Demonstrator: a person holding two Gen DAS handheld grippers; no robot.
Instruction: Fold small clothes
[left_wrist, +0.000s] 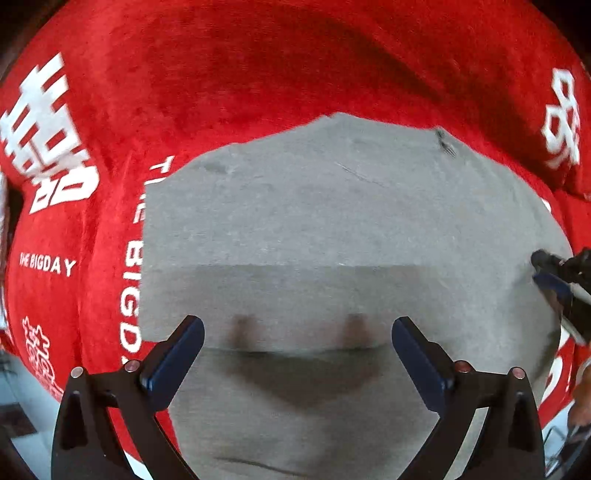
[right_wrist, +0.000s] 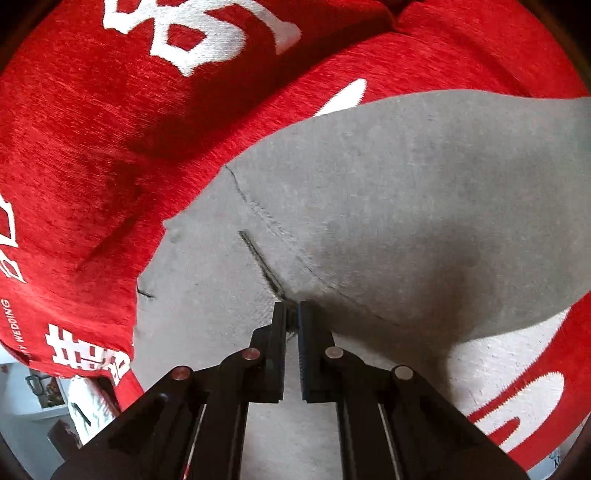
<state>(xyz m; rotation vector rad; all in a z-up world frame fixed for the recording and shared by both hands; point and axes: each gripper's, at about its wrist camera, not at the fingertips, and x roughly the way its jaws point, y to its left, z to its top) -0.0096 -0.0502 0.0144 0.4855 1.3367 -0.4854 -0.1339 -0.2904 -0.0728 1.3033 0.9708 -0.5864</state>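
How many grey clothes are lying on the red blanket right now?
1. The grey garment lies spread on the red blanket, under the left hand-held gripper, its edge at the right hand-held gripper. Others may lie out of view.

The left claw points straight down with jaws spread wide, while the right claw angles downward, pinched shut.

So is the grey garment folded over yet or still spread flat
Partly folded. In the left wrist view the grey garment shows a straight layered edge across its middle; the right gripper has its jaws pinched on the fabric by a seam.
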